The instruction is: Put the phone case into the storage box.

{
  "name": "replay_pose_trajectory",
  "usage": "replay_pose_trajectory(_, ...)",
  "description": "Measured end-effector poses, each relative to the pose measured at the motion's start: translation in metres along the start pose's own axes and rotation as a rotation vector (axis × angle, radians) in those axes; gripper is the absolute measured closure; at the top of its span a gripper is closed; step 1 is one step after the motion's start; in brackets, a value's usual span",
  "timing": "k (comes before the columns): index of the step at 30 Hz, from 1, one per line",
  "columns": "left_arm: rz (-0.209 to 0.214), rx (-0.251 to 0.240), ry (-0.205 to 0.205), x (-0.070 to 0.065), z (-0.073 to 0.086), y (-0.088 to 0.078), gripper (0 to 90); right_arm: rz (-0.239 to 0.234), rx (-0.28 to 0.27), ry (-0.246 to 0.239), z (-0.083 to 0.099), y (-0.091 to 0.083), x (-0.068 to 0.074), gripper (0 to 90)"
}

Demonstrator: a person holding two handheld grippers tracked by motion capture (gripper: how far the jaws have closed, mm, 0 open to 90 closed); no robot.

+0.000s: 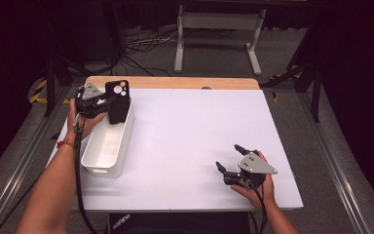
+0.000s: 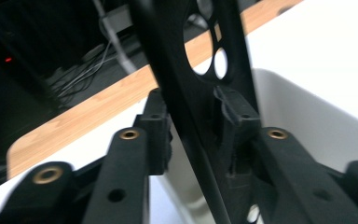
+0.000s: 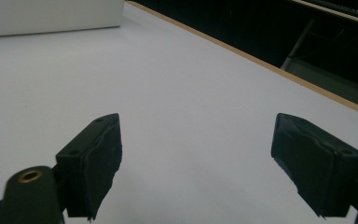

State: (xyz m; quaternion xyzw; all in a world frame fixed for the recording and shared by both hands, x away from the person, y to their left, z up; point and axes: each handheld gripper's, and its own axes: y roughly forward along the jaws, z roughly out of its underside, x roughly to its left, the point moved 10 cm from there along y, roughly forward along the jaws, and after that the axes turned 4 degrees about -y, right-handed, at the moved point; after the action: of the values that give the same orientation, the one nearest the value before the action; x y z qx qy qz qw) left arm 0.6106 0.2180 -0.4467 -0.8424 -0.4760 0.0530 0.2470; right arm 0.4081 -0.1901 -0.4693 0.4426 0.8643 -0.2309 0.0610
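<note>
A black phone case (image 1: 117,100) with round camera holes stands upright at the far end of a white bin (image 1: 108,161), its lower end down inside the bin. My left gripper (image 1: 108,103) reaches it from the left. In the left gripper view the case (image 2: 191,56) runs between the jaws of the left gripper (image 2: 196,126), and a thin gap shows beside the left pad (image 2: 161,135). The white wall of the bin (image 2: 303,112) lies behind it. My right gripper (image 1: 229,157) rests low at the table's near right, open. Its jaws stand wide apart over bare white tabletop, as the right gripper view (image 3: 196,158) shows.
The white table (image 1: 190,131) has a wooden strip (image 1: 175,82) along its far edge. A white metal frame (image 1: 219,29) and loose cables (image 1: 141,41) sit on the floor beyond. A dark box (image 1: 175,223) lies under the near edge.
</note>
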Motion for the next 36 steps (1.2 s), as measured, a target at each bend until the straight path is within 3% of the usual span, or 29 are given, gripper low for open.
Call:
replay_pose_trajectory(6,-0.030,0.008,0.001,0.004,0.000,0.003,63.2,-0.003,0.000,-0.005,-0.002,0.001,0.002,17.4)
replay_pose_trajectory(8,-0.073,0.017,0.012,0.008,0.000,0.003,55.4,-0.001,0.001,-0.005,-0.002,0.000,0.002,17.4)
replay_pose_trajectory(11,-0.098,0.024,0.021,0.011,-0.001,0.003,47.6,-0.006,-0.005,0.002,-0.004,-0.001,0.001,17.4)
replay_pose_trajectory(15,-0.081,0.019,0.006,0.009,-0.001,0.003,50.9,-0.007,-0.007,0.009,-0.004,-0.001,0.001,17.4)
replay_pose_trajectory(17,-0.091,0.025,0.023,0.007,-0.001,0.004,53.5,-0.008,-0.007,0.008,-0.004,-0.001,0.001,17.4)
replay_pose_trajectory(19,-0.110,0.030,0.041,0.010,-0.001,0.004,50.9,-0.009,-0.009,0.007,-0.005,-0.001,0.001,17.4)
replay_pose_trajectory(25,-0.072,0.014,0.005,0.006,-0.002,0.001,48.9,-0.011,-0.009,0.003,-0.005,-0.002,0.001,17.4)
replay_pose_trajectory(36,-0.078,-0.010,0.004,0.008,-0.006,-0.008,45.0,-0.007,-0.028,0.004,-0.009,-0.005,0.000,17.4)
